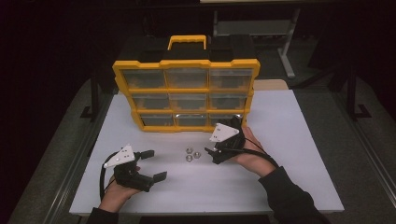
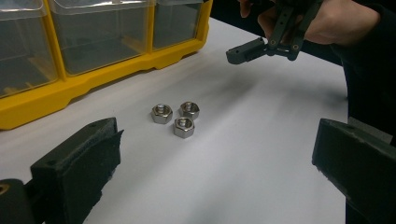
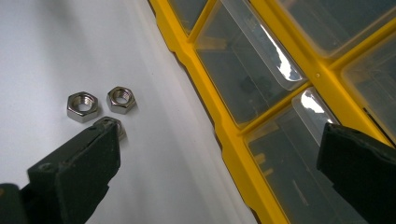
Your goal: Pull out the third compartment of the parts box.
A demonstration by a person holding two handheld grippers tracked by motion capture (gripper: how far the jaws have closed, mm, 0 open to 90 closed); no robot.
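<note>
Three steel hex nuts lie close together on the white tabletop in front of a yellow organizer with clear drawers. My left gripper hovers open to the left of the nuts, with nothing between its jaws. In the left gripper view the nuts sit ahead between the wide jaws of the left gripper. My right gripper is open just right of the nuts, by the organizer's bottom row. In the right gripper view, the right gripper has one jaw partly covering one of the nuts.
The organizer stands upright at the table's far middle, its drawers shut and a handle on top. The white tabletop extends to the right and front. Dark floor and table legs surround it.
</note>
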